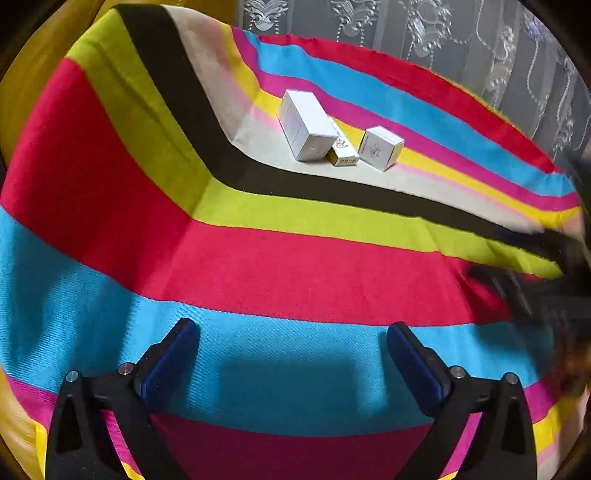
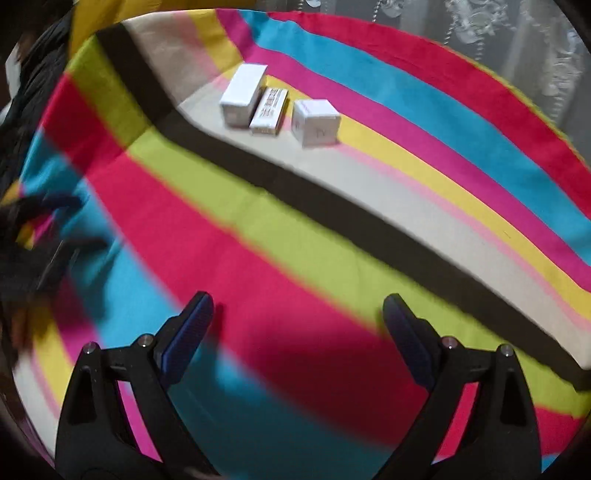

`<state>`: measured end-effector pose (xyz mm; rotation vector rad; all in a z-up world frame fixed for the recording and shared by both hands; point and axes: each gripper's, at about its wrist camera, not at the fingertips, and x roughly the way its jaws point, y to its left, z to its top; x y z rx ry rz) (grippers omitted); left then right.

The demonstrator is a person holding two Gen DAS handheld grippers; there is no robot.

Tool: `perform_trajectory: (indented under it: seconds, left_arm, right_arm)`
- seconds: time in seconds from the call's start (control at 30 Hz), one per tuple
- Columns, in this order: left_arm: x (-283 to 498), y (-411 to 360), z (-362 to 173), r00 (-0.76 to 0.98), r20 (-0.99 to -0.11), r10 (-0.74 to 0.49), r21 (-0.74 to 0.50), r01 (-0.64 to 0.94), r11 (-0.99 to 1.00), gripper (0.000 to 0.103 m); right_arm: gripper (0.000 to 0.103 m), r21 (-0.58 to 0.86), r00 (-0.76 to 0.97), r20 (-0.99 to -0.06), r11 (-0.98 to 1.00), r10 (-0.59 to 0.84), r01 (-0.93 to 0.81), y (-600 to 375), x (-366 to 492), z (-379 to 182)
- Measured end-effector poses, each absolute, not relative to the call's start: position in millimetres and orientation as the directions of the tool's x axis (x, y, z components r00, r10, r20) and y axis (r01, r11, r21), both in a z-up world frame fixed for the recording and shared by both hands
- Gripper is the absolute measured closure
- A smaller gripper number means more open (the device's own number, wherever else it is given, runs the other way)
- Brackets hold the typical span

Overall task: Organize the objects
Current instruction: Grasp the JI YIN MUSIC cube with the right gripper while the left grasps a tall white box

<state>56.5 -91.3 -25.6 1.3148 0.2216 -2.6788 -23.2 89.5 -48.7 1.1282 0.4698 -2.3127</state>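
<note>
Both my grippers are empty. The left gripper (image 1: 293,354) has its fingers (image 1: 173,354) spread wide over the blue stripe with nothing between them, and the right gripper (image 2: 297,332) is just as released, its fingers (image 2: 188,334) apart over red and blue cloth.

The things I am to organize sit well beyond both: three small cartons in a row on the pale beige stripe of the striped cloth (image 1: 295,266). I take the tall white box (image 1: 304,123) as my landmark. Touching its right side lies the narrow yellow-and-white carton (image 1: 341,149), and just beyond that, with a small gap, stands the white cube box (image 1: 380,147). From my right wrist the same row shows: tall white box (image 2: 242,94), narrow carton (image 2: 269,110), cube box (image 2: 316,122).

As I judge it, the row already looks tidy, so I am either between steps or close to finished; no carton is in hand. If more sorting is wanted, the next move calls for reaching forward to the row and closing on one carton squarely across its sides. The narrow carton is pressed against the tall white box, so that one would need care.

The surface is a bench or bed under a cloth; I cannot tell which. Behind the tall white box hangs an embroidered lace curtain (image 1: 424,33). The right view is blurred.
</note>
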Motion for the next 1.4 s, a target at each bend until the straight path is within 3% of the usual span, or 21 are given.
perform_trajectory:
  seconds: [0.07,0.43,0.47,0.5,0.53,0.7,0.8,0.93,1.1,1.2,1.4]
  left_arm:
    - [53.7,-82.9,-28.7,-0.583,-0.804,-0.116,-0.001,0.197,-0.980,0.000]
    - [44.2,-82.7,-33.7,-0.582,-0.806,-0.110,-0.015,0.206,-0.978,0.000]
    - [44.0,-81.7,-32.5,-0.582,-0.806,-0.110,-0.015,0.206,-0.979,0.000]
    - [43.6,-82.2,-32.6,-0.582,-0.806,-0.110,-0.015,0.206,-0.978,0.000]
    - [43.3,-82.4,-32.7,-0.582,-0.806,-0.110,-0.015,0.205,-0.979,0.000]
    - [42.1,-83.2,-33.0,-0.582,-0.806,-0.109,-0.015,0.204,-0.979,0.000]
    - [41.6,-83.5,-33.2,-0.582,-0.806,-0.109,-0.015,0.203,-0.979,0.000]
    - [40.7,-83.3,-33.4,-0.581,-0.806,-0.112,-0.014,0.208,-0.978,0.000]
    - [32.6,-76.3,-30.9,-0.566,-0.812,-0.140,-0.009,0.252,-0.968,0.000]
    - [2.1,-69.3,-29.6,-0.550,-0.829,-0.104,-0.007,0.196,-0.981,0.000]
    - [-74.8,-66.4,-8.6,-0.641,-0.754,-0.142,0.000,0.216,-0.976,0.000]
  right_arm:
    - [0.009,-0.095,-0.527,-0.798,-0.803,-0.292,0.588,73.9,-47.8,-48.4]
    - [0.011,-0.131,-0.541,-0.799,-0.803,-0.262,0.582,10.1,-162.0,-54.5]
    - [0.019,-0.101,-0.526,-0.799,-0.798,-0.291,0.595,11.0,-163.1,-54.2]
    - [0.047,-0.055,-0.502,-0.798,-0.789,-0.334,0.612,13.8,-161.5,-53.1]
    - [0.058,-0.023,-0.484,-0.803,-0.794,-0.348,0.608,19.2,-156.4,-51.7]
    - [0.058,-0.012,-0.480,-0.795,-0.780,-0.372,0.625,66.4,-93.1,-45.4]
    - [0.058,-0.083,-0.519,-0.802,-0.806,-0.295,0.586,114.5,-47.1,-48.0]
    - [0.058,-0.057,-0.557,-0.791,-0.877,-0.252,0.478,185.7,-10.3,-50.2]
    - [0.057,-0.009,-0.589,-0.773,-0.925,-0.234,0.379,228.4,2.4,-50.7]
    - [0.057,-0.030,-0.595,-0.774,-0.927,-0.216,0.374,220.7,-1.7,-49.9]
    - [0.057,-0.023,-0.594,-0.776,-0.931,-0.214,0.365,214.6,-8.2,-52.1]
